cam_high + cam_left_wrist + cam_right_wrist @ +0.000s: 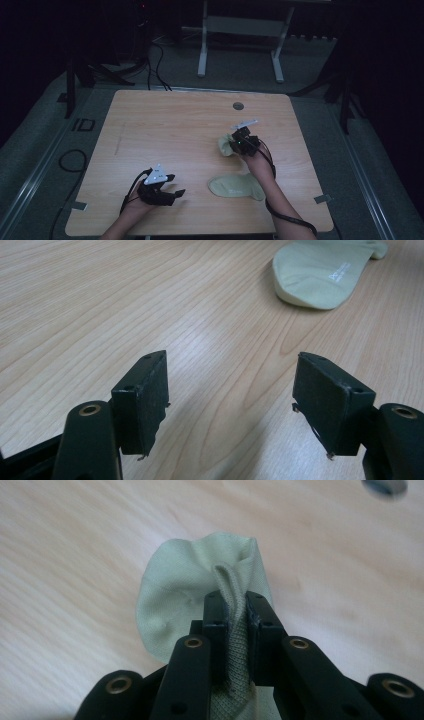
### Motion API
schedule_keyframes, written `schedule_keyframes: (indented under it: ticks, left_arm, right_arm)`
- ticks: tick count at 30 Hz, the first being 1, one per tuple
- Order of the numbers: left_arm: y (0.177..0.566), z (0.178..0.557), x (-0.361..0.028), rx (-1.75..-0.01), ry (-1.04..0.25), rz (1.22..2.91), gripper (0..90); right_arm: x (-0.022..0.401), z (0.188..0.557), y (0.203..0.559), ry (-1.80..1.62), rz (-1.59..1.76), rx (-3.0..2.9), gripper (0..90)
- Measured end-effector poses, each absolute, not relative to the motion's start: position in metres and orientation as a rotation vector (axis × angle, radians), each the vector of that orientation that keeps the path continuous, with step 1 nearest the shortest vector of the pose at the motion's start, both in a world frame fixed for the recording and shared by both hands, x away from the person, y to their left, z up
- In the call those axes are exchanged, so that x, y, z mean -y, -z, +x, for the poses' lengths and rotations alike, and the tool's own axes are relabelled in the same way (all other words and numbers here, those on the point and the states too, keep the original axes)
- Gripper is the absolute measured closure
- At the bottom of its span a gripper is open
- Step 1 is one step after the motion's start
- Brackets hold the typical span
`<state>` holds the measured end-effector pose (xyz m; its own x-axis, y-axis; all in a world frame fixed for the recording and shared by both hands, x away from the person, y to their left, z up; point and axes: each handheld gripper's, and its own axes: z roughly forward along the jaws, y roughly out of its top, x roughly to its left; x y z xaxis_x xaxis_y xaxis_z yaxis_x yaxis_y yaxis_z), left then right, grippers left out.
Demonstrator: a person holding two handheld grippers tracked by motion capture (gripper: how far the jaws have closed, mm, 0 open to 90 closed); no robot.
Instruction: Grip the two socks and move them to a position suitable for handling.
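Observation:
My right gripper (235,143) is shut on a pale green sock (225,145), right of the table's middle. In the right gripper view the jaws (236,611) pinch a fold of that sock's ribbed edge, and the rest of the sock (175,595) hangs bunched below them over the wood. A second pale green sock (235,186) lies flat near the front edge, just behind my right forearm. My left gripper (175,186) rests low at the front left, open, pointing right toward the flat sock (320,277). Nothing lies between its jaws (232,405).
The wooden table (165,125) has a round grey cable hole (238,106) near its far edge. Beyond the table stand a white desk frame (240,45) and dark cables on the floor. Bare wood spreads across the left and back of the table.

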<state>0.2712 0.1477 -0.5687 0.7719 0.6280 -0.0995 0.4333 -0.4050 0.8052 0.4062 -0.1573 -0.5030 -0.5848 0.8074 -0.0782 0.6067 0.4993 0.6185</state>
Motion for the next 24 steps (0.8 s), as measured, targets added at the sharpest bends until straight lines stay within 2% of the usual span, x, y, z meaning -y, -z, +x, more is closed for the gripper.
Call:
schedule_keyframes:
  ticks: [9,13,19,24]
  left_arm:
    - [0.566,0.277,-0.134,-0.768,-0.268,2.066,31.7]
    - [0.563,0.282,-0.128,-0.748,-0.282,2.078,31.8]
    - [0.557,0.293,-0.116,-0.725,-0.287,2.089,33.2]
    - [0.548,0.308,-0.101,-0.686,-0.299,2.101,46.0]
  right_arm:
    - [0.165,0.393,0.546,-0.73,1.267,-2.4,78.2]
    - [0.162,0.391,0.548,-0.734,1.262,-2.378,63.1]
    - [0.158,0.392,0.549,-0.745,1.271,-2.382,48.1]
    - [0.164,0.394,0.538,-0.813,1.283,-2.415,40.3]
